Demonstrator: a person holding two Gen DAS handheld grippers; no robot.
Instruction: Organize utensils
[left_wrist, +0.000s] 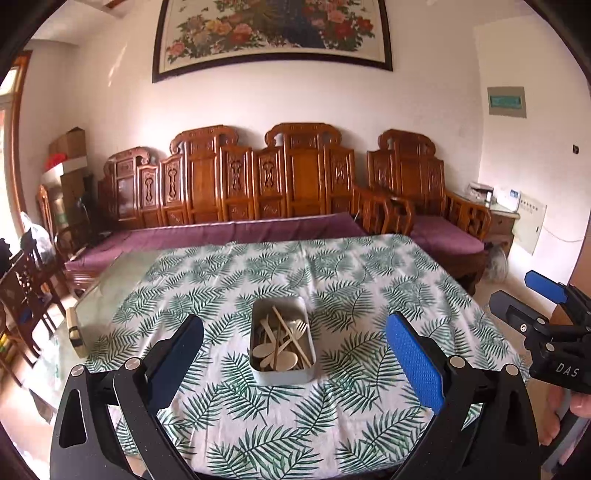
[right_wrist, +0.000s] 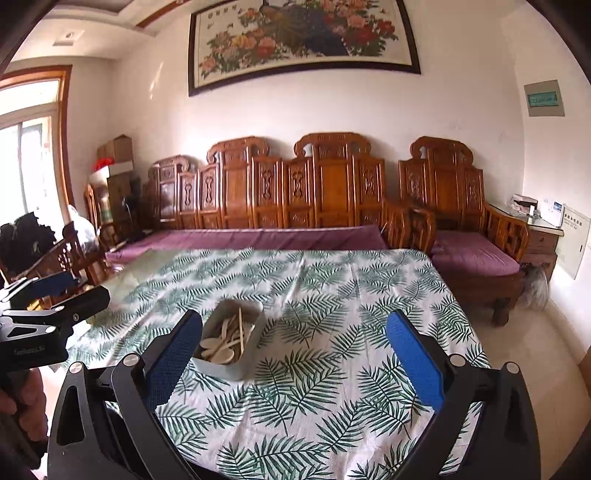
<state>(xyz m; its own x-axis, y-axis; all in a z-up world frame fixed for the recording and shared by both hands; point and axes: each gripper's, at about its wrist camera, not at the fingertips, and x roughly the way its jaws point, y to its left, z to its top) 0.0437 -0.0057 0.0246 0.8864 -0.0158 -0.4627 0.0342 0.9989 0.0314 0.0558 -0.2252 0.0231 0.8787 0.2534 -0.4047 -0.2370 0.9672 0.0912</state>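
A carved wooden sofa (left_wrist: 295, 177) with purple cushions lines the wall beneath a framed flower painting (left_wrist: 273, 33) (cardboard boxes (left_wrist: 70, 147) stacked left).

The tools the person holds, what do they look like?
Both are black frames with round silver bolts and two fingers lined with bumpy blue pads. The left tool and the right tool match. From the left view, the right tool's body shows white letters "DAS". A hand grips its handle.

Utensils (left_wrist: 281, 341) lie in a tray (left_wrist: 258, 373) on the table (left_wrist: 332, 266); sofa (left_wrist: 229, 232) behind.
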